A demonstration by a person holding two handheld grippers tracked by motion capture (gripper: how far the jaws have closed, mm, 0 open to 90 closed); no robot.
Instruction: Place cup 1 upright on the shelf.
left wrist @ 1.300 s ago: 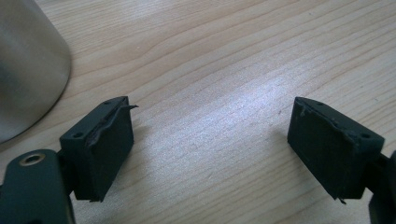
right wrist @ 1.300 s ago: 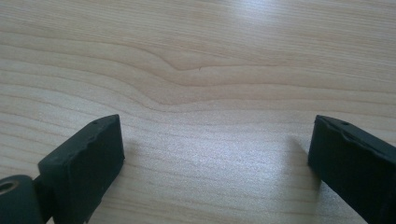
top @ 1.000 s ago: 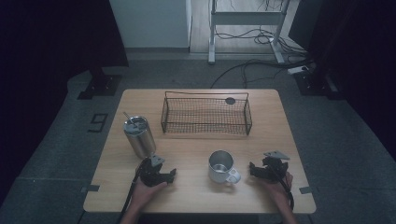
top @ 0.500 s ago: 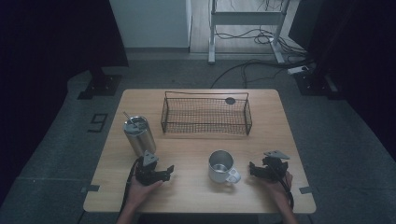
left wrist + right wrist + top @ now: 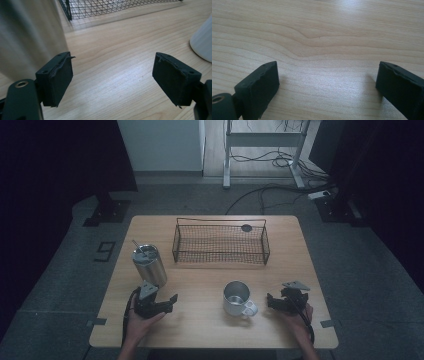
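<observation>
Tumbler sits left of centre, just above our left gripper, one of two. Both jaw pairs gape wide, holding nothing. Right gripper is lower right, beside one mug; one wire basket up top.

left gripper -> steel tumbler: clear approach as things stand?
Probably yes. The left gripper sits just in front of the steel tumbler, jaws wide open with bare table between them; the tumbler stands close at the jaws' left, nothing between.
</observation>
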